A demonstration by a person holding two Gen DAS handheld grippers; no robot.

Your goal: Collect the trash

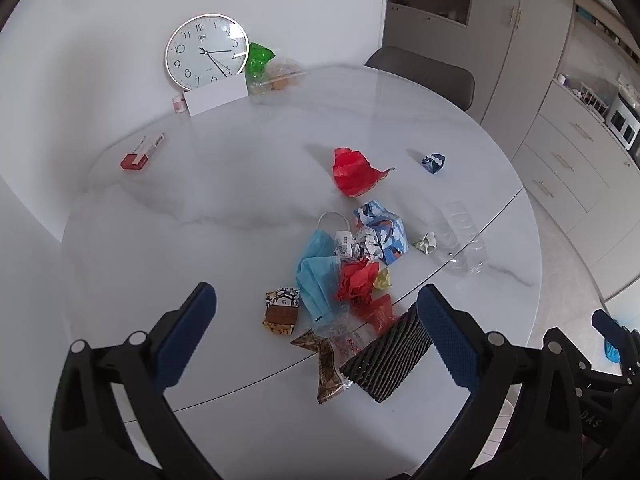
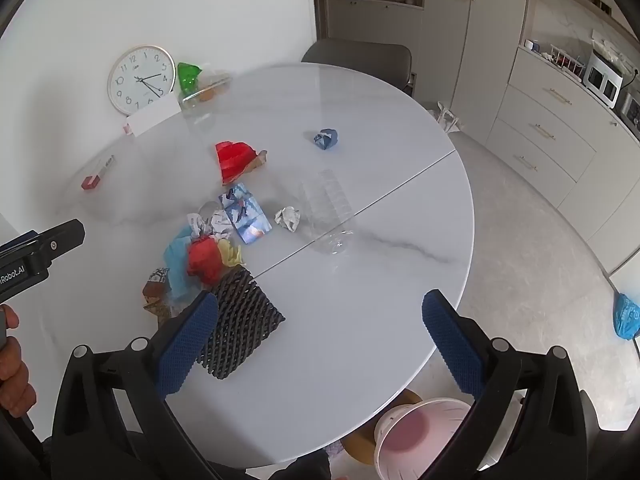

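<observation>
Left gripper: blue-padded fingers spread wide, empty, poised above the near table edge. Between them lies the trash: blue face mask, red crumpled wrapper, and black foam mesh touching the pad at 3 o'clock. Right gripper: fingers likewise wide, empty; its left pad hides part of the mesh. Clear bottle at 12 o'clock, faint against marble. Only the right view shows the pink bin, cut off under the table edge at 5 o'clock.
</observation>
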